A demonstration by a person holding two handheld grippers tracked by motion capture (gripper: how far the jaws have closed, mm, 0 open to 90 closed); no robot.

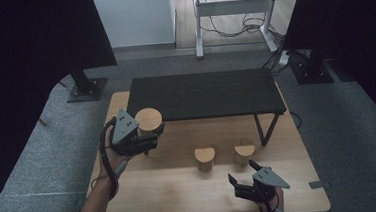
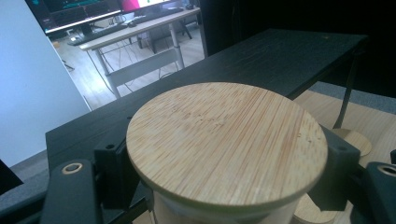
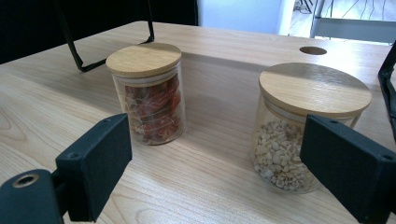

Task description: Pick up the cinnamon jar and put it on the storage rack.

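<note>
My left gripper (image 1: pixel 150 134) is shut on a glass jar with a round bamboo lid (image 1: pixel 148 119), held above the wooden table at the front left corner of the black shelf (image 1: pixel 205 95). In the left gripper view the lid (image 2: pixel 226 144) sits between the two jaws, about level with the shelf top (image 2: pixel 261 56). Two more lidded jars stand on the table: one with red contents (image 3: pixel 147 93) (image 1: pixel 204 158) and one with pale nuts (image 3: pixel 303 126) (image 1: pixel 243 152). My right gripper (image 1: pixel 243 173) (image 3: pixel 222 163) is open, low, just in front of them.
The black shelf stands on thin metal legs (image 1: pixel 264 129) across the back of the wooden table (image 1: pixel 172 192). A round hole (image 3: pixel 313 50) is cut in the tabletop behind the jars. Grey carpet and dark stands surround the table.
</note>
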